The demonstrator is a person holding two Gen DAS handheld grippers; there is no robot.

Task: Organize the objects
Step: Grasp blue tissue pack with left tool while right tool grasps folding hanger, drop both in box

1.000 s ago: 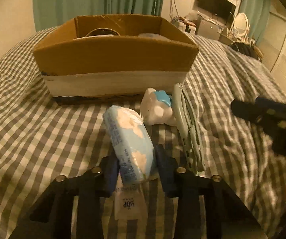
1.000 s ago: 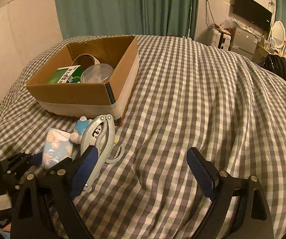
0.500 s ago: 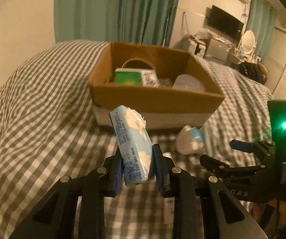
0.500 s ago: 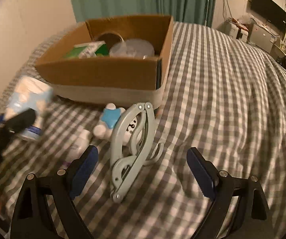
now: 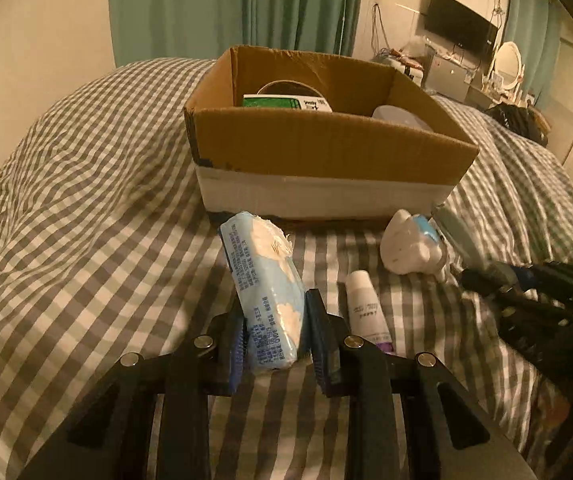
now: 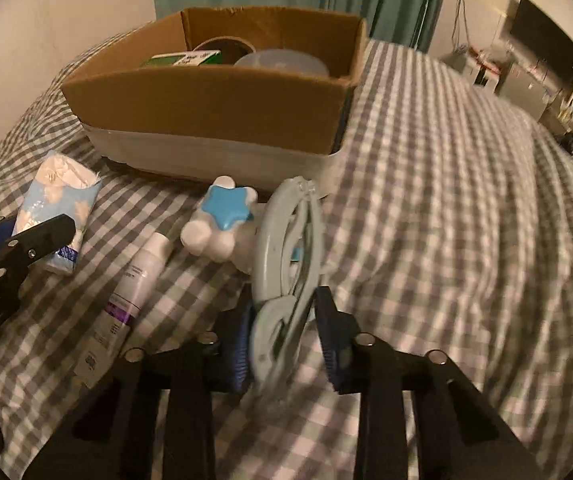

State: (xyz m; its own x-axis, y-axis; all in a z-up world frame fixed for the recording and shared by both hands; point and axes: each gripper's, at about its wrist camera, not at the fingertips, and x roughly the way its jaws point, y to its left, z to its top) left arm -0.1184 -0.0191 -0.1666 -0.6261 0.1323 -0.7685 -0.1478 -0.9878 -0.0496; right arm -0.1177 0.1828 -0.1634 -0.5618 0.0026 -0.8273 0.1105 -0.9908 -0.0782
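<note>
My left gripper (image 5: 274, 336) is shut on a light blue tissue pack (image 5: 264, 284), held above the checked bedspread before the cardboard box (image 5: 326, 152); the pack also shows in the right wrist view (image 6: 60, 204). My right gripper (image 6: 286, 328) is closed around a pale blue folding hanger (image 6: 290, 248) lying on the bed. A white toy with a blue star (image 6: 222, 220) and a white tube (image 6: 138, 276) lie between the grippers; they also show in the left wrist view: toy (image 5: 410, 244), tube (image 5: 366, 304).
The box (image 6: 214, 92) holds a green carton (image 6: 184, 58), a tape roll (image 6: 226, 46) and a clear lid (image 6: 282, 62). The bedspread (image 6: 446, 200) stretches wide to the right. Curtains, a TV and a mirror stand behind.
My left gripper has lifted the tissue pack off the bed, uncovering the tube. My right gripper has moved left to the hanger and its jaws have closed from wide open around it.
</note>
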